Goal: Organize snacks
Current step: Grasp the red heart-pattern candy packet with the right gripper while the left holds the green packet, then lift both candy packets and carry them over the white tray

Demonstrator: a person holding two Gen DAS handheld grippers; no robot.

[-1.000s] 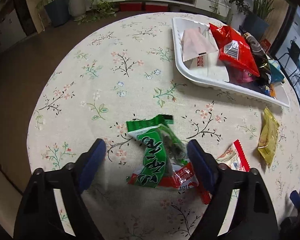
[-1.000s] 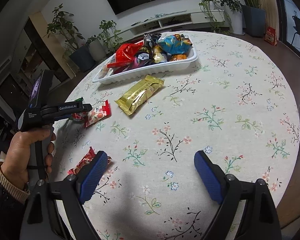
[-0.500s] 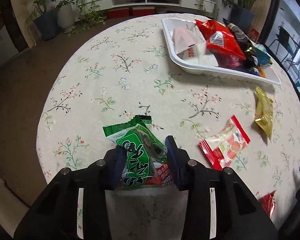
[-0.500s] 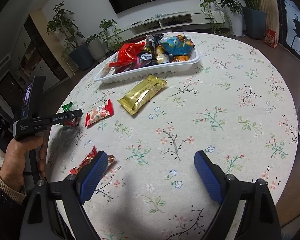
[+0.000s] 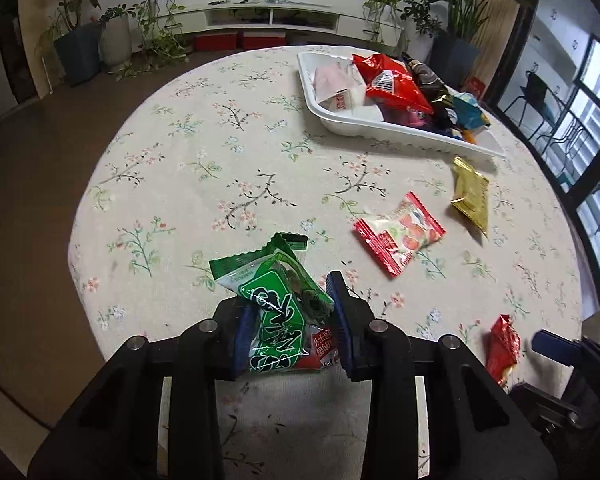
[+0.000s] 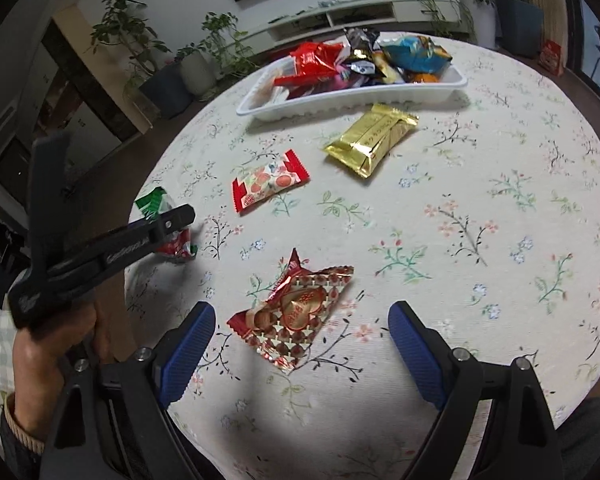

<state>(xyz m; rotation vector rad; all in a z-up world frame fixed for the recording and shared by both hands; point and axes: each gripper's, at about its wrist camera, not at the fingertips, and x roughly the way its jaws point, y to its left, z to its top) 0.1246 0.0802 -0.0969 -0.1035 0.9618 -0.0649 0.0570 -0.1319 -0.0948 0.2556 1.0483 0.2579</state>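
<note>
My left gripper (image 5: 290, 312) is shut on a green snack packet (image 5: 278, 308) and holds it above the round table's near-left edge; the packet also shows in the right wrist view (image 6: 156, 208). My right gripper (image 6: 300, 336) is open, its jaws on either side of a red heart-pattern packet (image 6: 296, 314) lying on the cloth. A red-and-white candy packet (image 6: 270, 186) and a gold packet (image 6: 372, 140) lie further out. The white tray (image 6: 340, 104) full of snacks stands at the far side.
The table has a floral cloth (image 5: 228, 152) and a round edge falling to brown floor at the left. Potted plants (image 5: 76, 32) and a TV shelf (image 5: 268, 20) stand beyond. The tray's left end (image 5: 312, 80) holds pale packets.
My left gripper closed on the green packet and lifted it off the cloth. My right gripper moved left and forward to straddle the red heart packet.
</note>
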